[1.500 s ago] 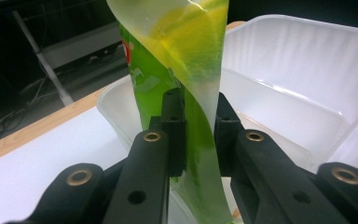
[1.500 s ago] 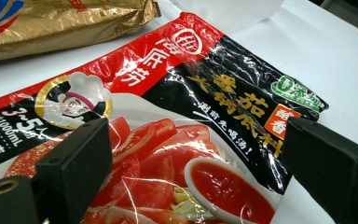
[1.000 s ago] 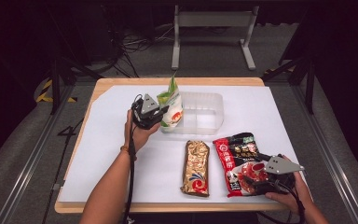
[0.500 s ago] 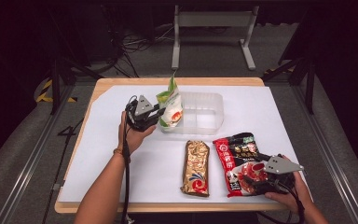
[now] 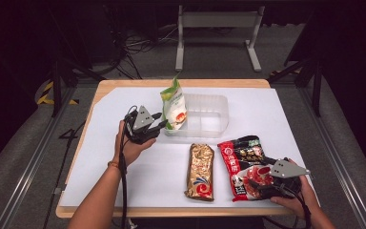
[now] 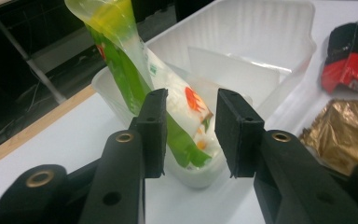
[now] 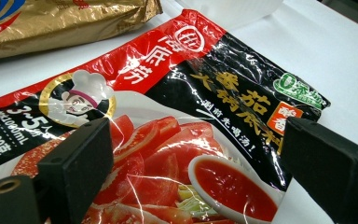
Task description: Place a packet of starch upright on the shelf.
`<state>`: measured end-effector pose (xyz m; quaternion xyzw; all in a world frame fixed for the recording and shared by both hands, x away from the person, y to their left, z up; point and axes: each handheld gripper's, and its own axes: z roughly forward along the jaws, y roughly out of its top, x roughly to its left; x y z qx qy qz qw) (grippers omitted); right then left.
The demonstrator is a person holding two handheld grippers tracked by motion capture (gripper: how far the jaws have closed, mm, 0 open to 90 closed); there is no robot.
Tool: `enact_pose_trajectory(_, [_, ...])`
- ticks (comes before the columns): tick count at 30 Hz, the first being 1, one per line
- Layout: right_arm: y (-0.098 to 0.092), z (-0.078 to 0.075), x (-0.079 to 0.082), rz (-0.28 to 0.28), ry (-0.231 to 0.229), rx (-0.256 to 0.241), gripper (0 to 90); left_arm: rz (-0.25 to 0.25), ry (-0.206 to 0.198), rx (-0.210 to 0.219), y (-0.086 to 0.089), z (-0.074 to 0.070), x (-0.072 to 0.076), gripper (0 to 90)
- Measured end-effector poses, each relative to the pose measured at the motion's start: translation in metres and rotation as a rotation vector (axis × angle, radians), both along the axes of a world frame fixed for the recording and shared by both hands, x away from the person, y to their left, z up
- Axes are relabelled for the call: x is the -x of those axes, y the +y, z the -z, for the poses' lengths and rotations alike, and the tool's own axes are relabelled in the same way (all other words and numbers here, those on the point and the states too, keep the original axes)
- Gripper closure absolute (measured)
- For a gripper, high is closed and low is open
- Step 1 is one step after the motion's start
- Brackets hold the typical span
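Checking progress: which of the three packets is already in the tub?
The green-and-white packet, leaning upright in the clear tub; the gold packet and red-and-black packet lie flat on the table.

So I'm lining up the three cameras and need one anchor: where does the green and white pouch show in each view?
High view: the green and white pouch stands upright in the left end of the clear tub, just ahead of the left gripper.
Left gripper view: upper centre-left, leaning in the tub, behind the open jaws.
Right gripper view: not in it.
Shared landmark: the gold packet, which lies at the right edge of the left gripper view and top left in the right gripper view.
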<state>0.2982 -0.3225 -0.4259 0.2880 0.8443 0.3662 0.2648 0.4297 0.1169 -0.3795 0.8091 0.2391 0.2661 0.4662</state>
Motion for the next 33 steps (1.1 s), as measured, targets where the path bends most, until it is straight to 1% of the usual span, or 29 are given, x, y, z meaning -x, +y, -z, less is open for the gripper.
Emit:
enact_pose_trajectory(3, [0.000, -0.001, 0.000, 0.003, 0.003, 0.000, 10.1, 0.014, 0.004, -0.015, 0.001, 0.001, 0.009, 62.1])
enact_pose_trajectory(4, [0.000, -0.001, 0.000, 0.003, 0.004, -0.007, 10.4, 0.022, 0.011, -0.019, 0.001, 0.003, 0.013, 61.4])
enact_pose_trajectory(8, [0.001, -0.003, 0.001, 0.001, 0.005, -0.024, 12.2, 0.038, 0.008, -0.077, 0.000, 0.005, 0.027, 55.5])
enact_pose_trajectory(11, [0.001, -0.006, 0.001, 0.008, -0.006, -0.046, 14.0, 0.059, 0.017, -0.110, 0.001, 0.008, 0.041, 49.5])
enact_pose_trajectory(13, [0.001, -0.008, 0.000, 0.015, 0.003, -0.078, 16.8, 0.068, 0.018, -0.123, 0.001, 0.011, 0.049, 46.9])
enact_pose_trajectory(15, [0.002, -0.009, -0.001, 0.014, 0.009, -0.090, 20.2, 0.087, 0.017, -0.141, 0.002, 0.015, 0.058, 43.9])
enact_pose_trajectory(16, [0.002, -0.010, -0.002, 0.009, 0.013, -0.100, 20.8, 0.087, 0.017, -0.141, 0.002, 0.015, 0.058, 42.8])
enact_pose_trajectory(17, [0.003, -0.010, -0.003, 0.011, 0.016, -0.096, 20.8, 0.097, 0.038, -0.125, 0.004, 0.019, 0.062, 41.4])
enact_pose_trajectory(18, [0.003, -0.010, -0.003, 0.011, 0.016, -0.096, 20.8, 0.097, 0.038, -0.125, 0.004, 0.019, 0.062, 40.2])
enact_pose_trajectory(19, [0.004, -0.010, -0.004, 0.015, 0.013, -0.080, 20.8, 0.101, 0.047, -0.117, 0.006, 0.022, 0.066, 40.2])
enact_pose_trajectory(20, [0.004, -0.013, -0.004, 0.021, 0.006, -0.080, 21.5, 0.114, 0.052, -0.104, 0.008, 0.025, 0.071, 39.3])
enact_pose_trajectory(22, [0.002, -0.015, -0.005, 0.028, 0.002, -0.086, 21.5, 0.121, 0.062, -0.100, 0.010, 0.028, 0.076, 37.3])
enact_pose_trajectory(23, [0.001, -0.017, -0.005, 0.032, 0.000, -0.097, 21.5, 0.116, 0.061, -0.102, 0.011, 0.029, 0.079, 36.3])
enact_pose_trajectory(24, [0.000, -0.018, -0.005, 0.035, 0.004, -0.108, 21.5, 0.120, 0.069, -0.092, 0.013, 0.031, 0.081, 35.5])
enact_pose_trajectory(28, [0.001, -0.022, -0.006, 0.028, 0.007, -0.139, 21.0, 0.129, 0.089, -0.095, 0.015, 0.037, 0.089, 31.9])
enact_pose_trajectory(30, [0.003, -0.023, -0.008, 0.014, 0.022, -0.154, 20.8, 0.132, 0.094, -0.095, 0.016, 0.039, 0.092, 30.6])
enact_pose_trajectory(31, [0.005, -0.025, -0.009, 0.013, 0.024, -0.157, 20.8, 0.137, 0.100, -0.092, 0.018, 0.040, 0.096, 29.7])
enact_pose_trajectory(32, [0.005, -0.025, -0.009, 0.013, 0.024, -0.157, 20.8, 0.137, 0.100, -0.092, 0.018, 0.040, 0.096, 29.4])
enact_pose_trajectory(33, [0.006, -0.026, -0.010, 0.003, 0.036, -0.169, 20.8, 0.140, 0.100, -0.081, 0.020, 0.041, 0.098, 29.4])
